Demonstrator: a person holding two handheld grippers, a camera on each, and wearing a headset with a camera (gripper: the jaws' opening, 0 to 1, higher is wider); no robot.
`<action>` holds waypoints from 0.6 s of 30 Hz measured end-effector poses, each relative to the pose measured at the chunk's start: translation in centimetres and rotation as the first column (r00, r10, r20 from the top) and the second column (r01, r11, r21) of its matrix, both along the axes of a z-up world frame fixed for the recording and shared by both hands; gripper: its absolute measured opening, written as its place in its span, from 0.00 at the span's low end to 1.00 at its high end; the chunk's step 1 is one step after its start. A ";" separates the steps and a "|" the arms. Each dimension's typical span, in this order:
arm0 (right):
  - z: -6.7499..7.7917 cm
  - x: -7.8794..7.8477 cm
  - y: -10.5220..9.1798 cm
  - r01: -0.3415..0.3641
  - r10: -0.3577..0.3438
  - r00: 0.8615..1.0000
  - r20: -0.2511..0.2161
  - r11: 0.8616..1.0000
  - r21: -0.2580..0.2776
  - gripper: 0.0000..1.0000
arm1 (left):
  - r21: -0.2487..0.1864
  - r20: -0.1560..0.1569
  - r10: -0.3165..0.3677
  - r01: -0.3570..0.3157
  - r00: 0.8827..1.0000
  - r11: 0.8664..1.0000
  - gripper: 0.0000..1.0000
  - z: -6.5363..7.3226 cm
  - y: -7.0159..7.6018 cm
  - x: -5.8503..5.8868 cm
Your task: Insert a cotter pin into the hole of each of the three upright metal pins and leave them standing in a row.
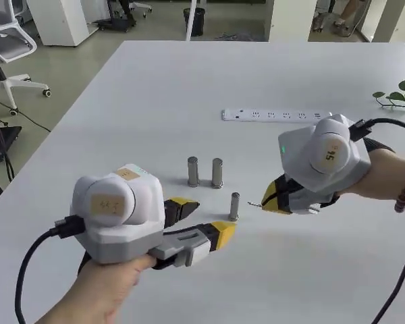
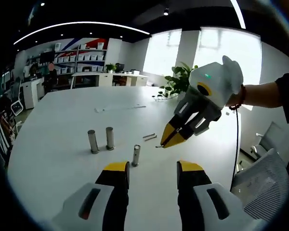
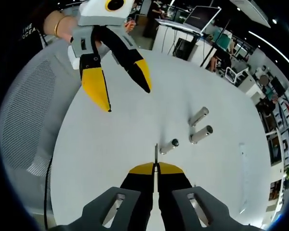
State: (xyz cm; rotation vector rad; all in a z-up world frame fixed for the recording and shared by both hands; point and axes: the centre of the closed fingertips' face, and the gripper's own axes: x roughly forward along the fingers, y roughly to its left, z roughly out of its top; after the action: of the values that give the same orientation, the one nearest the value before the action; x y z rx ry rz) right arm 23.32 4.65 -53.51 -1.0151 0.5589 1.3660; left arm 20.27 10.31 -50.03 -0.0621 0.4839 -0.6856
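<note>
We see a big white table [image 1: 155, 101]. Its left edge slants down the head view, well apart from the work. There is lots of bare table all around.

On the left, the left claw [image 1: 201, 219] has its yellow tips spread wide, with nothing between them.

Three short grey metal pins stand up near the middle. The back left pin [image 1: 193, 171] and the back right pin [image 1: 217, 173] are side by side. The front pin [image 1: 234, 206] stands apart from them, just past the left claw.

To the right, the right claw [image 1: 275, 200] is pressed together on a thin metal cotter pin [image 1: 255, 204]. The cotter pin's tip points at the front pin, just beside it and not touching.

Farther back lies a long white power strip [image 1: 277, 115]. A green leafy plant [image 1: 399, 94] sits at the right edge.

In the left gripper view we see two loose thin pins [image 2: 150, 137] lying flat on the table behind the right claw. In the right gripper view we see the cotter pin sticking straight out of the shut tips, level with the top of the front pin.
</note>
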 end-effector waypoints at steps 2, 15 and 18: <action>0.3 -0.3 0.4 -0.020 0.019 1.000 0.011 1.000 0.007 0.00 | -0.018 -0.010 -0.008 0.008 1.000 1.000 0.33 0.1 -0.2 0.1; 2.0 -2.5 2.9 -0.088 0.085 0.996 0.038 0.994 0.066 0.00 | -0.146 -0.106 -0.008 -0.008 0.994 0.989 0.16 0.2 -1.4 -0.1; 2.2 -2.9 3.2 -0.100 0.097 0.994 0.044 0.992 0.071 0.00 | -0.166 -0.119 -0.006 -0.014 0.993 0.986 0.13 0.3 -1.5 -0.1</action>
State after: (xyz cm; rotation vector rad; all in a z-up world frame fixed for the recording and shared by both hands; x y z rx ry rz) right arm 20.44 7.86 -51.28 -1.0197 0.4298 1.4398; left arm 20.21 8.81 -49.74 -0.2631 0.5396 -0.7198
